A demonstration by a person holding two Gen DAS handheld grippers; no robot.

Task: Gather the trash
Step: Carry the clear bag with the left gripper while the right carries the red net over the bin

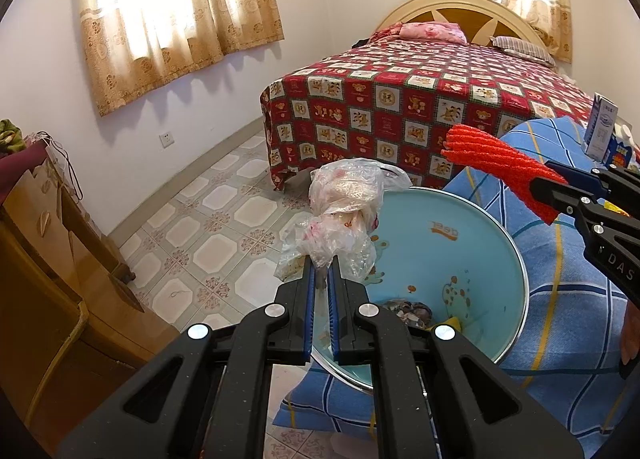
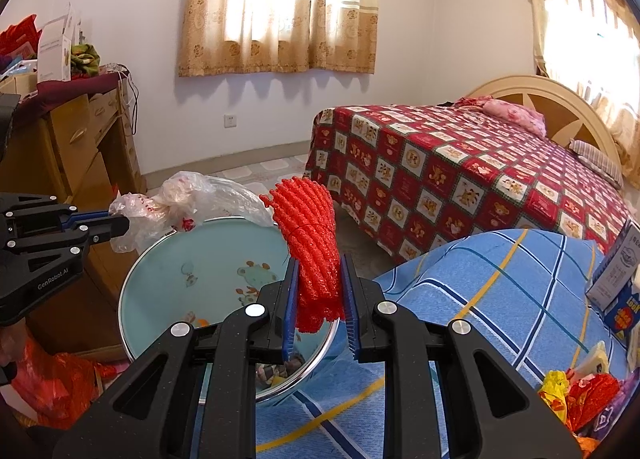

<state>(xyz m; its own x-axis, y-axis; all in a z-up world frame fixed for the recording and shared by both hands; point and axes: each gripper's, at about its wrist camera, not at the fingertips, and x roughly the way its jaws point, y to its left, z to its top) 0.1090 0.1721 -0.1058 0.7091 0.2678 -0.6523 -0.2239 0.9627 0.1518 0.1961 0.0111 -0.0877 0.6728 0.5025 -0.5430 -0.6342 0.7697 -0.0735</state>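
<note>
Bedroom scene, both grippers busy over a pale blue basin (image 1: 460,255) that sits on a blue plaid cloth (image 1: 568,291), right at the cloth's left edge with its rim poking out past that edge.

Left gripper (image 1: 323,279) is clamped down tight on a crumpled clear plastic bag (image 1: 344,215). The bag sticks up and forward from the jaws, bunched above the basin's far left rim. From the right wrist view you can see the same bag (image 2: 184,203) pinched at its end, hanging over the rim rather than down inside.

Right gripper (image 2: 318,299) is squeezed on a red foam net sleeve (image 2: 308,243), the stretchy mesh kind. The pads grip its lower part and the rest stands up between the fingers, above the near right rim of the basin (image 2: 160,279). In the left wrist view that sleeve (image 1: 496,167) pokes out leftwards from the jaws, above the plaid cloth just right of the basin.

Down in the basin there's already some crumpled stuff lying on the bottom, can't really tell what it is.

More clutter sits toward the cloth's right edge: a blue and white carton (image 2: 618,271) and a heap of yellow and red wrappers (image 2: 576,395) near the front right corner. Red checked bed (image 2: 460,187) behind it all, wooden dresser (image 2: 76,155) on the left wall.
</note>
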